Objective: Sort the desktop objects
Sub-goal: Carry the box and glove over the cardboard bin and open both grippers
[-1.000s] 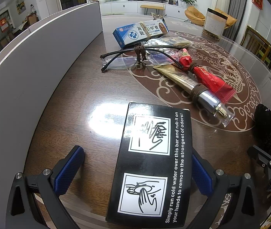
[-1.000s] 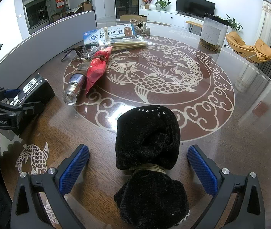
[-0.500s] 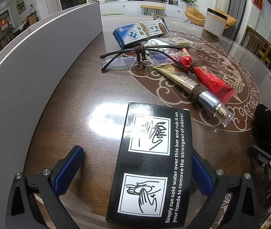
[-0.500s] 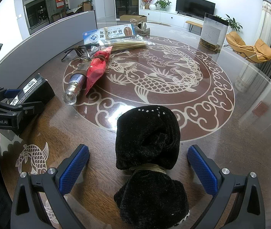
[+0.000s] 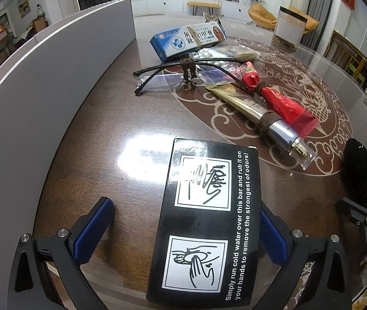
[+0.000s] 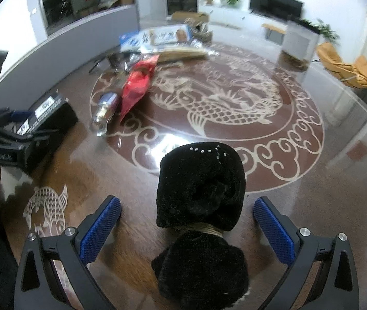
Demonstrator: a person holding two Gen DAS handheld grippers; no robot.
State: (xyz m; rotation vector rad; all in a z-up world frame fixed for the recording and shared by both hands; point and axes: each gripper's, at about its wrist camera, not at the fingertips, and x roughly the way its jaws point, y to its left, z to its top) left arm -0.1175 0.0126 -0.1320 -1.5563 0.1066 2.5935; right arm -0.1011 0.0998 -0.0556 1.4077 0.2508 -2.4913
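A black box [image 5: 209, 222] with white hand-washing pictures lies flat on the table between the fingers of my left gripper [image 5: 184, 204], which is open. Its right finger sits against the box's side; the left finger stands well apart. In the right wrist view a black fuzzy cloth bundle [image 6: 201, 180], tied at its waist with a tan cord, lies between the wide-apart fingers of my open right gripper [image 6: 186, 201]. Neither finger touches it. The same box [image 6: 49, 113] and the left gripper [image 6: 2, 144] show at the left there.
Further along lie folded glasses [image 5: 183, 77], a blue medicine box [image 5: 188, 40], a bag of white beads [image 5: 219, 54], a gold and silver tube [image 5: 261, 118] and a red packet [image 5: 284, 106]. A grey partition [image 5: 41, 90] runs along the left. A glass container [image 6: 297, 44] stands far back.
The right wrist view has turned blurry and the scene in it has shifted slightly, so the right gripper is moving a little. The left gripper and the black box have stayed still.
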